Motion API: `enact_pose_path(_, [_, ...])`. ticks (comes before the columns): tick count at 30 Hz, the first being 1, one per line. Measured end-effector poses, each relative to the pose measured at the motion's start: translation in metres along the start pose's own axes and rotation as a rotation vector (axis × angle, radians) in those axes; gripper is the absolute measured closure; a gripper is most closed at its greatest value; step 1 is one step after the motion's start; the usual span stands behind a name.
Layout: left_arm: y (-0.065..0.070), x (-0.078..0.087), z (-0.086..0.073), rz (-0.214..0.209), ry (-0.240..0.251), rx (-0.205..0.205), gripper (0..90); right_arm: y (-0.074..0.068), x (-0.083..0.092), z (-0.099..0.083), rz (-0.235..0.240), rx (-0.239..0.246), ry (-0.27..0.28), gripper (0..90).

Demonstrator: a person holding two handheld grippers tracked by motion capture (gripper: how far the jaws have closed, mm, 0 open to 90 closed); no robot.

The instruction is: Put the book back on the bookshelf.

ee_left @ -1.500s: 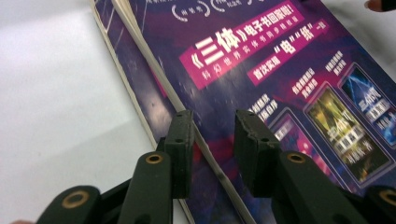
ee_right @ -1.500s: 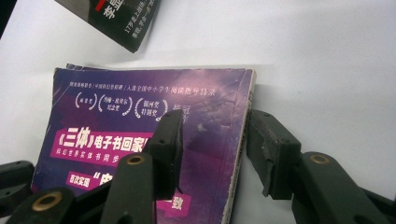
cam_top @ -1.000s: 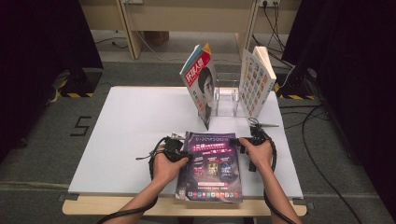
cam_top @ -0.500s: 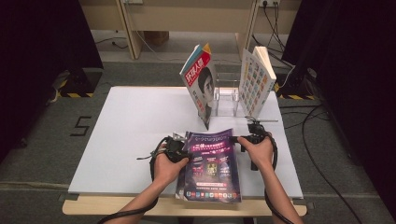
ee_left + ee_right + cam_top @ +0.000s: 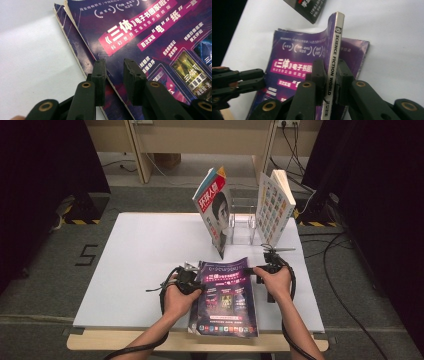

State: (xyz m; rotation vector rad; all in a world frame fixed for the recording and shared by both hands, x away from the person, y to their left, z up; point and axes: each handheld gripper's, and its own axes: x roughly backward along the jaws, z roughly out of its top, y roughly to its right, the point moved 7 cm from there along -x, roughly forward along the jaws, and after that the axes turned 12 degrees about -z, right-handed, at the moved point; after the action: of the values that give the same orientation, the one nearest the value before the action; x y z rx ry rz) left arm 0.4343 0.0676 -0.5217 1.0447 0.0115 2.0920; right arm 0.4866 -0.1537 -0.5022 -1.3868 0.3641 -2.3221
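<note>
Purple magazine gripped at both side edges near the front of the white tabletop.

The right tool had just been closing and pinched the spine of the top magazine, lifting that edge so the cover bowed; a second copy lay flat beneath. The left tool stood narrow at the opposite edge, and it seemed to clamp the cover, though the pads' contact was hard to read. The magazine's long axis ran from the person toward the rack at the back, title end pointing away. A one-sided lift could have let the limp pages sag open or slide from the pinch, and the lower copy could have been dragged off the near edge.
</note>
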Motion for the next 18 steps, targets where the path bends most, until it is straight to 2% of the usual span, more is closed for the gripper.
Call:
enact_pose_path(3, [-0.002,0.004,-0.001,-0.022,0.039,0.022,69.7,-0.002,0.009,0.001,0.041,-0.026,0.011,82.2])
enact_pose_path(7, [-0.007,0.019,0.0,0.009,0.095,-0.01,65.6,0.001,0.024,0.0,0.018,-0.016,0.055,82.7])
enact_pose_path(14, [-0.014,0.042,-0.005,0.031,0.134,-0.05,56.1,0.001,0.041,0.001,0.005,0.004,0.102,82.9])
enact_pose_path(18, [-0.021,0.053,-0.014,0.04,0.124,-0.064,49.5,-0.001,0.05,0.001,-0.005,0.023,0.143,83.0])
